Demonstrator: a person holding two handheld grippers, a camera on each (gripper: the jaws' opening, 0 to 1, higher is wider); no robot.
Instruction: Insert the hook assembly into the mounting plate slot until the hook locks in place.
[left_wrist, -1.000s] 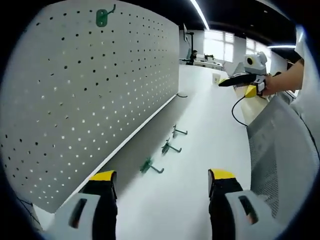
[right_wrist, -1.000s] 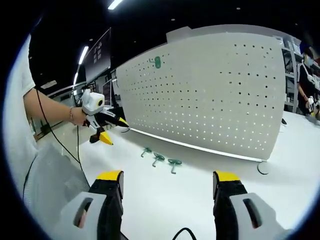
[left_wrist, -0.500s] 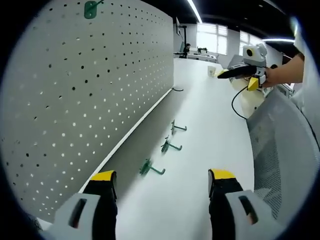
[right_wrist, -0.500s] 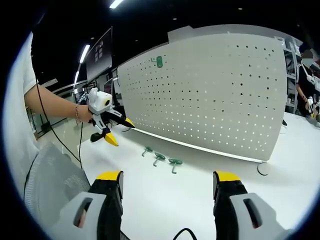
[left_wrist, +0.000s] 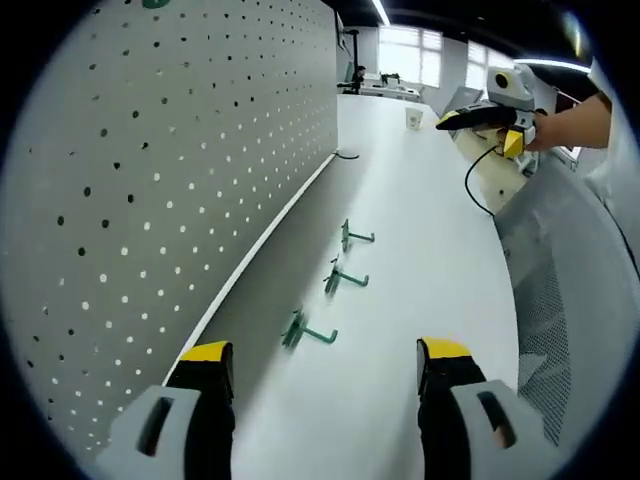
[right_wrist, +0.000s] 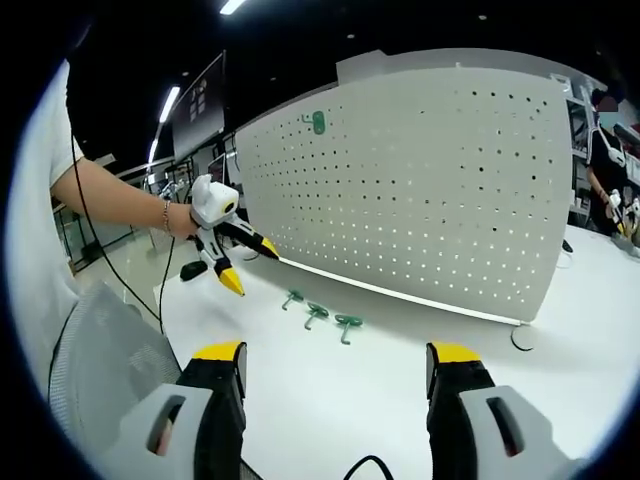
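1. While both tools are held above a smooth white desk, the left claw is seen with its yellow-tipped black jaws spread wide apart and nothing between them.
2. The right claw is likewise held apart and empty in the right gripper view, over the same matte surface.
3. Three small green hooks are laid in a row on the desk near the foot of the board: the nearest hook, the middle hook and the farthest hook, each a flat green plate with a thin bent wire arm.
4. A tall white pegboard, flat and pierced by a regular grid of round holes, is stood upright along the desk's edge beside the hooks.
5. One green mounted hook is seen fixed high on the pegboard's upper corner in the right gripper view.
6. Grey mesh fabric is seen at the side of the left gripper view, close to the person's sleeve.
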